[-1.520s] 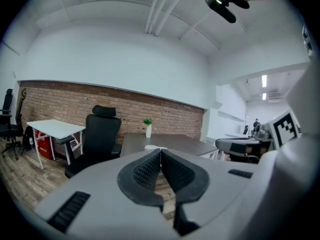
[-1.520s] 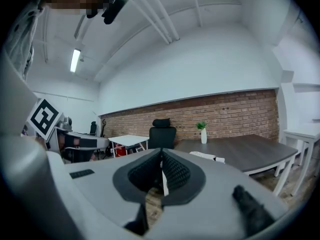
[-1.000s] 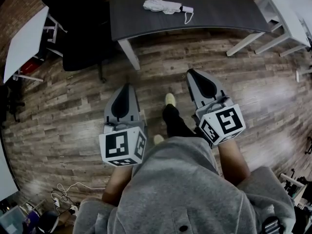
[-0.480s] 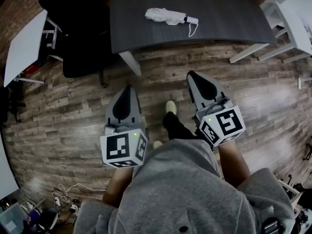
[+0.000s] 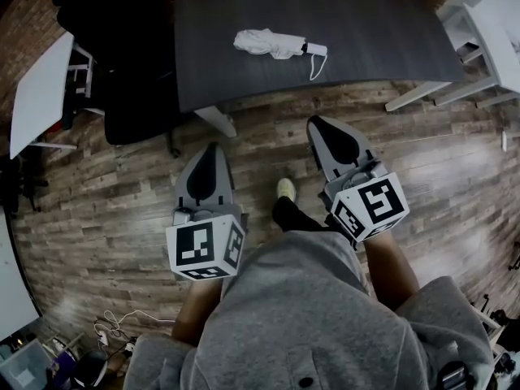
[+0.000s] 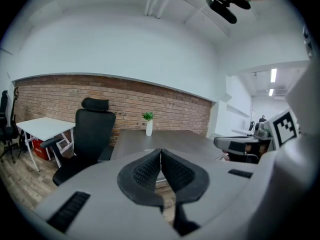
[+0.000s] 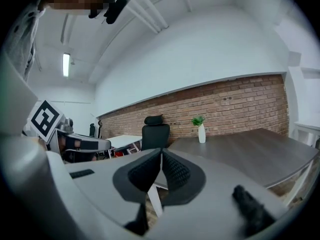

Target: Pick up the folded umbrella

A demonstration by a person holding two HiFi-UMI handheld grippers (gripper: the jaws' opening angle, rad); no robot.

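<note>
The folded white umbrella [image 5: 272, 44] lies on the dark table [image 5: 382, 23], its black handle and wrist strap pointing right. Both grippers hang over the wooden floor, short of the table's near edge. In the head view my left gripper [image 5: 213, 146] is shut and empty, pointing at the table. My right gripper [image 5: 315, 122] is also shut with nothing in it, its tip close to the table edge. The left gripper view shows the left gripper [image 6: 161, 151] with its pads pressed together, and the right gripper [image 7: 161, 151] looks the same in its own view. The umbrella is hidden in both gripper views.
A black office chair [image 5: 134, 63] stands at the table's left corner. White desks stand at the left [image 5: 36, 96] and right [image 5: 487, 31]. A small plant in a white vase [image 6: 149, 126] sits at the table's far end. Cables [image 5: 114, 331] lie on the floor behind.
The table and umbrella have slid nearer in the head view. Both grippers have moved forward toward the table, still shut.
</note>
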